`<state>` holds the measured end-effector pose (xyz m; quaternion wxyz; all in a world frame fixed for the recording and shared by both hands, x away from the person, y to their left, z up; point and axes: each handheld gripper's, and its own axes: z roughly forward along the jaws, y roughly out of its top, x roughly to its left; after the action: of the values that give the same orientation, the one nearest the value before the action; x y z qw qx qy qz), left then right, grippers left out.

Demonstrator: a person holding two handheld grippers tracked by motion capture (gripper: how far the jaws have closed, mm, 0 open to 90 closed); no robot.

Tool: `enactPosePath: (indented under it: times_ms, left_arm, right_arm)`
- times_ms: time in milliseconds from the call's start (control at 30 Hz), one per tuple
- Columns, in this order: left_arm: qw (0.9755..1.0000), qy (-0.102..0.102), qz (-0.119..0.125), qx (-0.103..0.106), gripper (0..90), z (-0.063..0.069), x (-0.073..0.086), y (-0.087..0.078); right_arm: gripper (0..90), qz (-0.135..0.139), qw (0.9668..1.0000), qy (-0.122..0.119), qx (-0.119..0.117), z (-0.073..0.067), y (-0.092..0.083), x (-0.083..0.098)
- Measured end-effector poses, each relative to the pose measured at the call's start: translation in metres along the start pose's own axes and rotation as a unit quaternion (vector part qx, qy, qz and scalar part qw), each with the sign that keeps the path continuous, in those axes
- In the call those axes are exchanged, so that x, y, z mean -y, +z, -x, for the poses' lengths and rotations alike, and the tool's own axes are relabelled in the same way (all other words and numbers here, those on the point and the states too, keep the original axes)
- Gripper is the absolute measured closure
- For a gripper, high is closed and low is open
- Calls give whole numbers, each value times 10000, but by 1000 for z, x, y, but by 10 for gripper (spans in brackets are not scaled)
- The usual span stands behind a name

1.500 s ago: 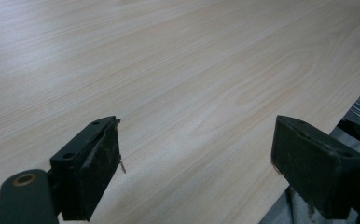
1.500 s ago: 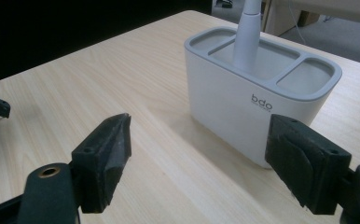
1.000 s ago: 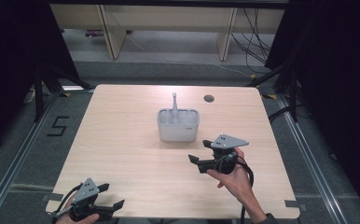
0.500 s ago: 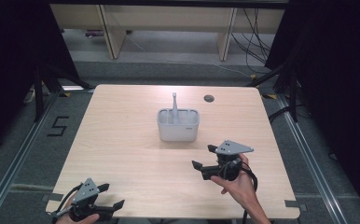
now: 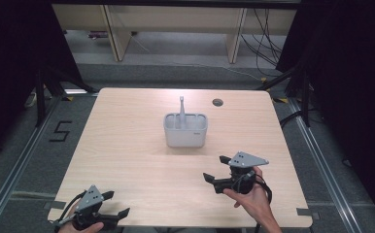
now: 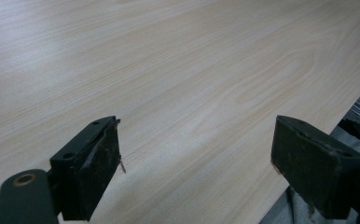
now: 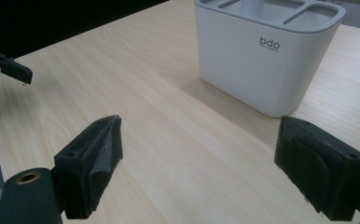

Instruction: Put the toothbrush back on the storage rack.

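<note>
- At table's near right: right gripper (image 5: 213, 169) drawn back and lower than a second ago, jaws just opened wide, nothing between them
- Ahead, well apart: white caddy (image 5: 185, 130) at table (image 5: 127, 145) centre, grey utensil (image 5: 181, 105) upright inside; likely just released
- Near left corner: left gripper (image 5: 116, 204) unmoved, jaws apart, empty

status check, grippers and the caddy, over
Right gripper open, empty, jaws just opened. Left gripper open, empty, near table edge. Caddy upright mid-table, utensil inside. Nothing in the way.
</note>
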<state>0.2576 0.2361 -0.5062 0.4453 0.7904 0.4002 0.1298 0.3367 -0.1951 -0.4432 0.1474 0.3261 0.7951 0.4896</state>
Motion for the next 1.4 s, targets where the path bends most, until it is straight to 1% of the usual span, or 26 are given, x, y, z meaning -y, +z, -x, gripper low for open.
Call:
enactPosePath:
  times_ms: [67, 133, 267, 300, 333, 367, 400, 433, 467, 500, 533, 567, 633, 733, 767, 800, 833, 900, 933, 1033, 1067, 1100, 1167, 1200, 1333, 1400]
  left_arm:
    - [10000, 4, -28, 13, 149, 0, 0, -1]
    - [10000, 3, -21, 11, 149, 0, 0, -1]
    - [10000, 11, -29, 0, 149, 0, 0, -1]
    - [10000, 12, -30, 0, 149, 0, 0, -1]
    - [10000, 10, -31, 0, 149, 0, 0, -1]
    - [10000, 10, -32, -1, 149, 0, 0, -1]
    - [10000, 4, -29, 4, 149, 0, 0, -1]
    - [10000, -15, -15, 2, 149, 0, 0, -1]
    - [10000, -11, -18, 7, 149, 0, 0, -1]
    - [10000, -18, -16, 3, 149, 0, 0, -1]
    - [10000, 9, -29, 0, 149, 0, 0, -1]
    - [10000, 10, -31, -3, 149, 0, 0, -1]
    - [10000, 9, -28, -1, 149, 0, 0, -1]
    - [10000, -4, -16, 8, 149, 0, 0, -1]
    - [10000, -5, -13, 8, 149, 0, 0, -1]
    - [10000, 16, -31, -4, 149, 0, -1, -1]
    - [10000, 5, -17, 4, 149, 0, -1, -1]
    - [10000, -4, -12, 4, 149, 0, -1, -1]
    - [10000, -1, -14, 5, 149, 0, 0, -1]
    - [10000, -1, -14, 2, 149, 0, -1, -1]
    - [10000, 0, -18, 2, 149, 0, 0, -1]
    - [10000, 14, -28, -6, 149, 0, -1, -1]
    - [10000, 12, -28, -7, 148, 0, -1, -1]
    - [10000, 10, -26, -7, 149, 0, -1, -1]
    - [10000, 9, -26, -9, 149, 0, 0, -1]
    - [10000, 14, -26, -7, 149, 0, -1, -1]
  right_arm:
    - [159, -88, 9998, 163, -35, -2, -1, 2]
    - [160, -38, 10000, 21, -35, 0, -2, 4]
    - [160, -113, 9997, 227, -3, -3, -3, 9]
    - [160, -90, 9999, 137, -39, -1, -2, 11]
    - [160, -33, 9999, 149, -31, -1, -2, 12]
    - [160, -126, 9997, 192, -24, -2, -3, 13]
    - [160, -87, 9999, 67, 3, -1, -3, 14]
    - [160, -127, 9997, 232, -3, -3, -4, 15]
    - [160, -161, 9995, 250, -47, -3, -4, 16]
    - [160, -49, 10000, 33, 6, -1, -2, 18]
    - [161, -134, 9996, 248, -64, -4, -3, 19]
    - [161, -102, 9999, 110, -71, -2, -2, 19]
    - [161, -90, 9999, 64, -40, -2, -3, 21]
    - [162, -198, 9996, 218, -46, -4, -5, 23]
    - [162, -146, 9998, 100, -48, -2, -5, 23]
    - [162, -173, 9993, 300, -112, -5, -5, 24]
    - [162, -155, 9997, 176, -98, -3, -5, 25]
    - [162, -172, 9993, 321, -90, -5, -7, 27]
    - [162, -182, 9998, 99, -3, -2, -8, 27]
    - [161, -221, 9996, 141, -99, -2, -7, 30]
    - [160, -278, 9993, 245, -71, -3, -9, 31]
    - [159, -275, 9995, 118, -34, -2, -9, 32]
    - [158, -360, 9991, 183, -110, -2, -10, 34]
    - [158, -342, 9992, 224, -45, -3, -10, 35]
    - [158, -351, 9993, 130, -36, -1, -10, 40]
    - [158, -456, 9984, 329, -21, -3, -12, 42]
